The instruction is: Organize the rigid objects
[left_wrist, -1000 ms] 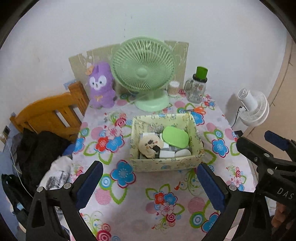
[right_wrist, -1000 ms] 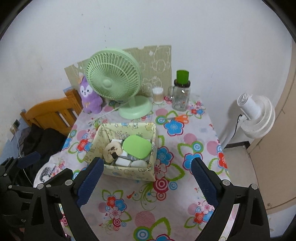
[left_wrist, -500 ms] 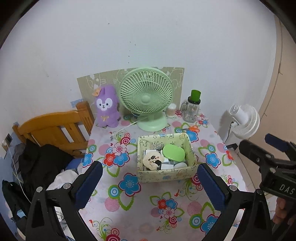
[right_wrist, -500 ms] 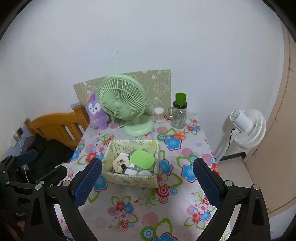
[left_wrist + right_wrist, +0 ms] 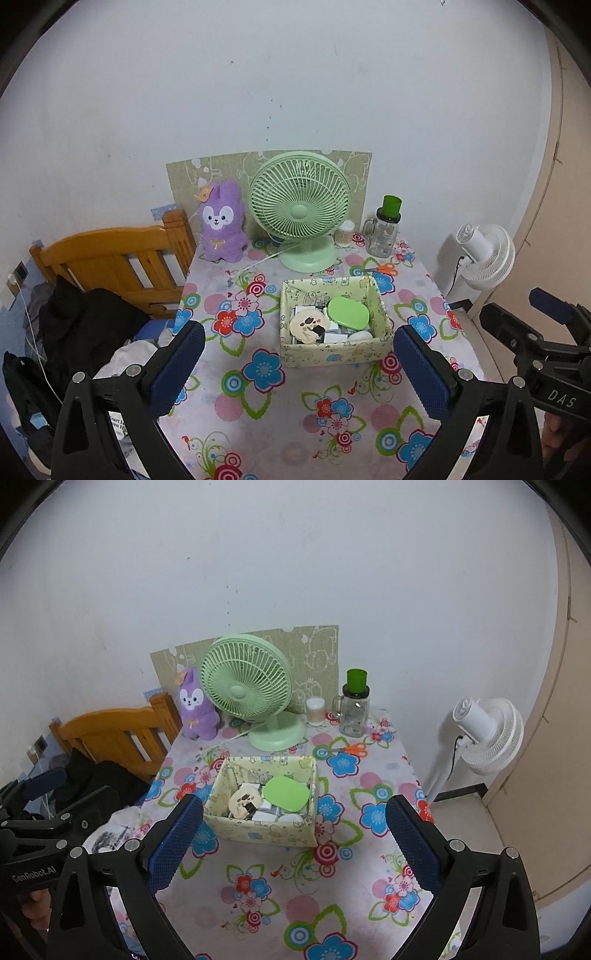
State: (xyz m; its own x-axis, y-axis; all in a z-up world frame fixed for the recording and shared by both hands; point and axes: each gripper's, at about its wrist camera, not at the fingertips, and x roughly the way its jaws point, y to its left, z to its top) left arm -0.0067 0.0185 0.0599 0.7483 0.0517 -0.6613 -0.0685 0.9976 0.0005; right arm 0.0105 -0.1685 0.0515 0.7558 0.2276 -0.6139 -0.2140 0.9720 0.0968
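Both grippers held high and back from the near edge of the floral-clothed desk (image 5: 258, 417), fingers spread wide on each and gripping nothing. Left gripper (image 5: 297, 369) seen with its blue pads framing the pale yellow-green patterned cardboard box (image 5: 334, 349); right gripper (image 5: 293, 843) likewise framing that box (image 5: 258, 832) from a little further toward the right edge.

Box sitting about mid-desk, slightly nearer the right edge than the left, straight ahead of and below both sets of fingers, well apart from them. Long axis of the box running roughly parallel to the near edge. Inside, packed together: a flat green rounded-rectangle plastic case (image 5: 348, 312) lying tilted on top toward the right wall, a cream round item with dark markings (image 5: 307, 325) toward the left wall, and small white blocks (image 5: 336, 336) between and under them, too small to identify.

Judged from this: rigid items already gathered in the box, so little of the sorting apparently left; neither gripper clearly nearer, with the green case lying slightly to the right gripper's side and the cream item to the left's. Any reach downward and forward, over the box's near wall.

At the far edge, untouched: a mint-green desk fan (image 5: 299, 206), a purple plush rabbit (image 5: 221, 225), a glass jar with green lid (image 5: 386, 232), orange-handled scissors (image 5: 352, 749).
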